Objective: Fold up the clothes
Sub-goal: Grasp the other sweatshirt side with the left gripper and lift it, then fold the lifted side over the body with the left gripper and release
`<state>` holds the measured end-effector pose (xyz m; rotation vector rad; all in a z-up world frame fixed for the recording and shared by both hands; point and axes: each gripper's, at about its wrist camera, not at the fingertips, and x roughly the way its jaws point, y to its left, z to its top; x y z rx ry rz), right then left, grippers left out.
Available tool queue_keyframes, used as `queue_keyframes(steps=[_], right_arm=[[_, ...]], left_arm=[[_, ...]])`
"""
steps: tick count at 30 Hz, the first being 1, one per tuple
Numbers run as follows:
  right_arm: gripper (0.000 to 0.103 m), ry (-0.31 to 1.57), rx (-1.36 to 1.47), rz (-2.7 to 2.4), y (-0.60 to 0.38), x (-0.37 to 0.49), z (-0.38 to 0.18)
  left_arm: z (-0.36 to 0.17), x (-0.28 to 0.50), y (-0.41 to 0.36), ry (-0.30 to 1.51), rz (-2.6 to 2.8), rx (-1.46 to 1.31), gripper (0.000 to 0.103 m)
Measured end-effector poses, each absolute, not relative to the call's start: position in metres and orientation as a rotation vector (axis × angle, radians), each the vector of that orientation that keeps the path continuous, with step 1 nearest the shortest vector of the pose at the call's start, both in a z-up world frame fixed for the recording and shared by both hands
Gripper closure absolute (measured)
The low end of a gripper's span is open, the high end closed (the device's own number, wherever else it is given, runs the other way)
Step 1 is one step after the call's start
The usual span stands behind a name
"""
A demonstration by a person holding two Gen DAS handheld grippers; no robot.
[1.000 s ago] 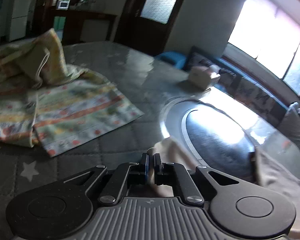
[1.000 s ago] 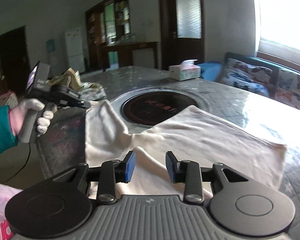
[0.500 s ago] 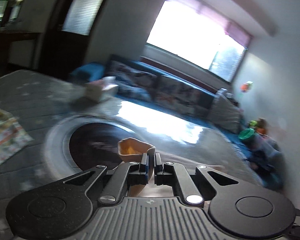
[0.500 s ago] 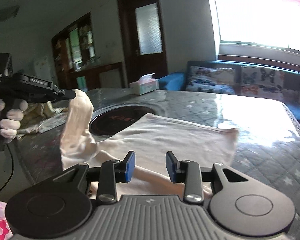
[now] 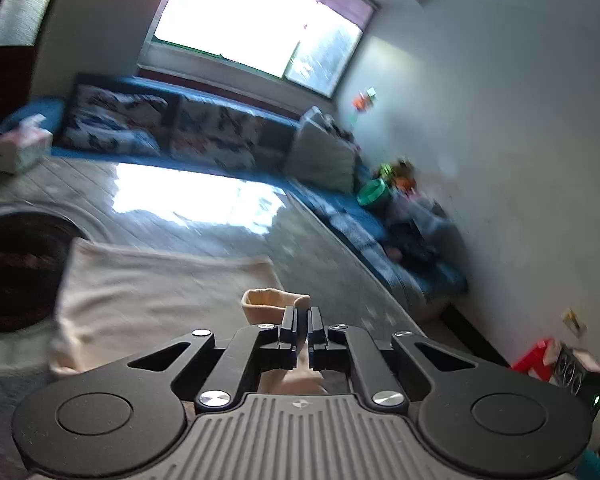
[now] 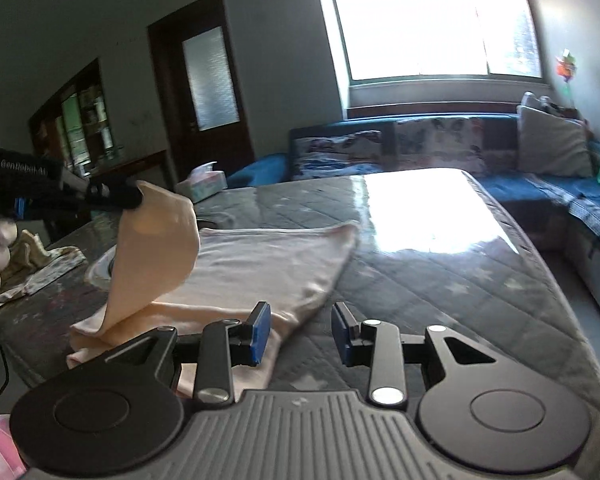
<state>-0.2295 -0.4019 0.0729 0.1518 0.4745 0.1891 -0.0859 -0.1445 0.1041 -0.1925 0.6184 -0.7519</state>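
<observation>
The right gripper (image 6: 300,334) is hovering with its blue-padded jaws standing wide apart and holding nothing, just above the table's (image 6: 440,280) near edge, beside the near hem of the cream garment (image 6: 252,264). The left gripper (image 5: 303,322) is pinching a corner of that garment between narrow jaws and holding it raised, so the cloth is curling up from the table's left side while the rest is lying flat across the quilted top. Farther along the left edge a patterned cloth (image 6: 40,268) is lying crumpled. At the far edge a tissue box (image 6: 202,184) is sitting, and a blue sofa (image 6: 420,148) is standing beyond.
</observation>
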Motion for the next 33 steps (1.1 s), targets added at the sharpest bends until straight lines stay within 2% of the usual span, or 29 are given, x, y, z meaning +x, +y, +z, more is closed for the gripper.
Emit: queue_keyframes(steps=[12,20,24,33], right_arm=[[0.070,0.504,0.188,0.152,-0.409,-0.233,0.063],[0.069,0.520,0.161,0.191,-0.395,-0.222,0.064],[0.069,0.531,0.143,0.241,-0.383,-0.212,0.064],[0.069,0.529,0.089,0.338,-0.347,-0.185,0.067]], left_arm=[[0.043,-0.095,-0.185,0.773,-0.866,-0.092,0.097],[0.039,-0.096,-0.177,0.796,-0.933,-0.084,0.091],[0.043,-0.095,-0.157,0.767,-0.908,-0.077,0.083],[0.033,-0.078,-0.076,0.769,-0.701,-0.070,0.082]])
